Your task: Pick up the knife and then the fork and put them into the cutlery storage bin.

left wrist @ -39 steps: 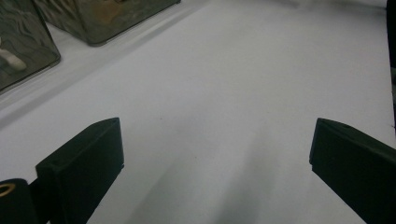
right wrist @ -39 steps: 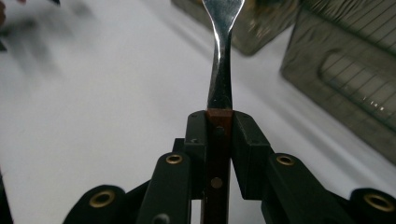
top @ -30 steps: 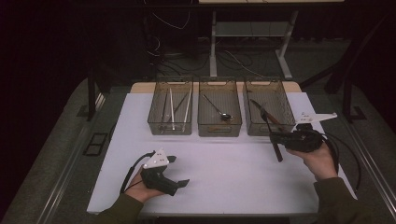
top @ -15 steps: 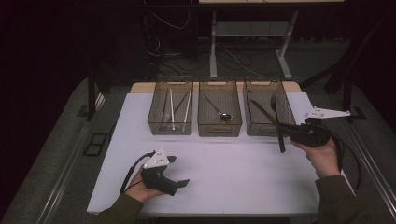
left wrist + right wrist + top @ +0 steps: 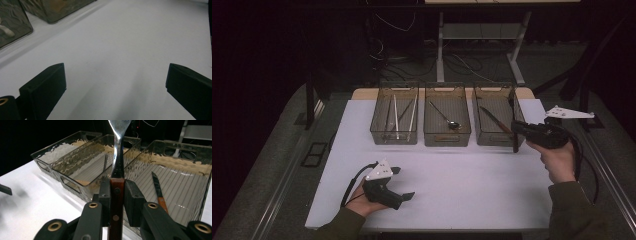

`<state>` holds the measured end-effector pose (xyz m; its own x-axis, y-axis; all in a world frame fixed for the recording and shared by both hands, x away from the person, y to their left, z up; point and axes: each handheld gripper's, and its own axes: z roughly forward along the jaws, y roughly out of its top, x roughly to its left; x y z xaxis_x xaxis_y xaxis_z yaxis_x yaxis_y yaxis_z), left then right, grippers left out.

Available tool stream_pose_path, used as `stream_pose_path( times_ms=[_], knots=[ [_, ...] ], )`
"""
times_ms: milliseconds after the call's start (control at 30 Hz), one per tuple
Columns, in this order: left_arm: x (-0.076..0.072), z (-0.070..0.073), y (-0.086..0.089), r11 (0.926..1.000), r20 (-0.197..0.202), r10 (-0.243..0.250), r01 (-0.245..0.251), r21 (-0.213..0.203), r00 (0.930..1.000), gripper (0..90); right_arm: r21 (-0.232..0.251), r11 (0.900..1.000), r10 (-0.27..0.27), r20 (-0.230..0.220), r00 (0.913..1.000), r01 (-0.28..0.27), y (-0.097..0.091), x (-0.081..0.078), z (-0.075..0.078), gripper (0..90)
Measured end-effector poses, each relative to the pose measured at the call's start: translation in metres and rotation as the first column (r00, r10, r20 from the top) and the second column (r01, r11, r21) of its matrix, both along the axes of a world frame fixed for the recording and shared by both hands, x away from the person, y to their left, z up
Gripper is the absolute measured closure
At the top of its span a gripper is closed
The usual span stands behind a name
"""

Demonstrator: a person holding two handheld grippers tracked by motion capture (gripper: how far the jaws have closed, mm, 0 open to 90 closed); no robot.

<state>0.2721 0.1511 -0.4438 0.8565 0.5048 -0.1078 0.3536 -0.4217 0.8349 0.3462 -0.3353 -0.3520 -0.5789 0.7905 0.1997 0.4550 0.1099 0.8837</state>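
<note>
A white tabletop [image 5: 452, 180] carries 3 clear plastic bins in a row at its far edge. The right hand-held gripper [image 5: 117, 195] has its 2 black jaws clamped on the wooden handle of a fork [image 5: 117, 157], which stands upright between them, its metal neck rising out of the top of the right gripper view. From above, the fork [image 5: 515, 132] hangs at the near right corner of the right bin [image 5: 492, 137], where a knife [image 5: 494, 121] lies. The middle bin [image 5: 447, 135] holds a spoon [image 5: 444, 115]; the left bin [image 5: 394, 135] holds chopsticks [image 5: 396, 117]. The left hand-held gripper [image 5: 399, 182] rests on the near tabletop, jaws spread wide and holding nothing.
</note>
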Motion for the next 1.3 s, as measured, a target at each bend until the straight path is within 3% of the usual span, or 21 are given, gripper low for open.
stream_pose_path(
  times_ms=[167, 633, 1067, 1300],
  knots=[
    [0.0, 0.0, 0.0, 1.0, -0.004, 0.002, -0.002, -0.002, 1.0, 1.6, 0.009, 0.9999, -0.009, 0.004, 0.9999, 0.009, 0.002, 0.007, 0.003, 77.5],
    [-0.001, 0.001, 0.0, 1.0, 0.0, -0.002, 0.002, -0.003, 1.0, 1.6, -0.023, 0.9981, -0.057, 0.002, 0.9984, 0.057, 0.005, 0.036, 0.023, 77.5],
    [-0.001, 0.001, 0.0, 1.0, 0.001, -0.005, 0.005, -0.006, 1.0, 1.6, -0.076, 0.9906, -0.116, -0.025, 0.9929, 0.114, 0.012, 0.069, 0.022, 77.5],
    [-0.001, 0.001, 0.0, 0.9999, 0.0, -0.005, 0.005, -0.01, 1.0, 1.6, -0.12, 0.9846, -0.134, -0.048, 0.9899, 0.127, 0.017, 0.087, 0.013, 77.5]
  ],
)
